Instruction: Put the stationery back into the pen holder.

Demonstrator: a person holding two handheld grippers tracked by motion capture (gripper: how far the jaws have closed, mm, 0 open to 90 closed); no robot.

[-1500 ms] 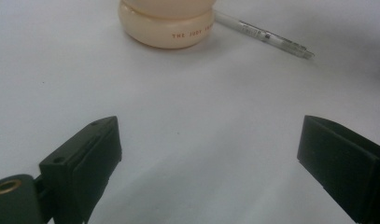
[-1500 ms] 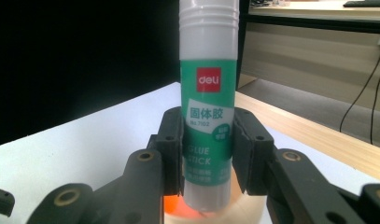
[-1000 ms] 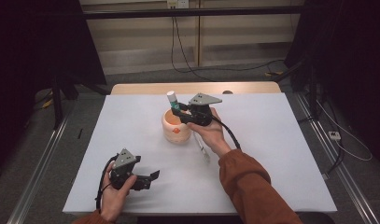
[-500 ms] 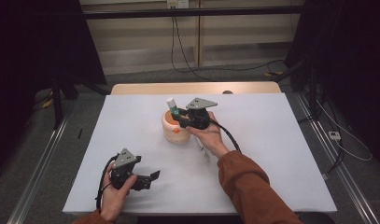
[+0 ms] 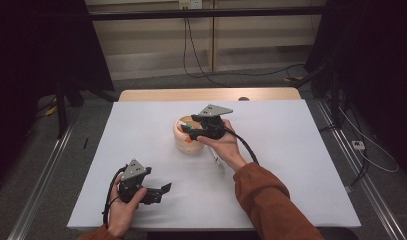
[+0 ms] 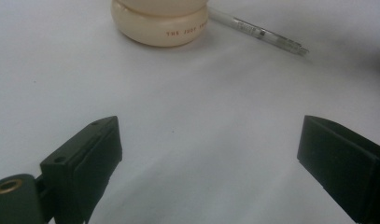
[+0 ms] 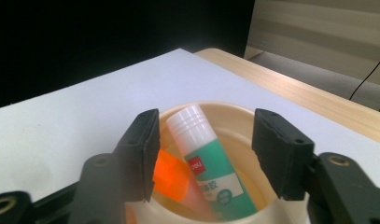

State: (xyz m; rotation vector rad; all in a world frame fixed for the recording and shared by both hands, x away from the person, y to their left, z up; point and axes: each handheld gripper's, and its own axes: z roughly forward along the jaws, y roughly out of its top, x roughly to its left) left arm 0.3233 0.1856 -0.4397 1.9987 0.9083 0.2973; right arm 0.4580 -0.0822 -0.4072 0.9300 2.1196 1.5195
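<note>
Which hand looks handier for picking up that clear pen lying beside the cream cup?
Probably the right. The right gripper, jaws just opened off the green-and-white glue stick, hovers over the cream cup, next to the clear pen. The left gripper sits farther away.

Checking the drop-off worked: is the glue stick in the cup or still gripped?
In the cup: the glue stick leans inside, and the right gripper jaws, just opened, stand clear of it.

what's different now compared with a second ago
The right gripper lowered the white-capped green glue stick into the cream round cup; its jaws have just been opening, letting it go. The left gripper, open, and the clear pen stayed put.
</note>
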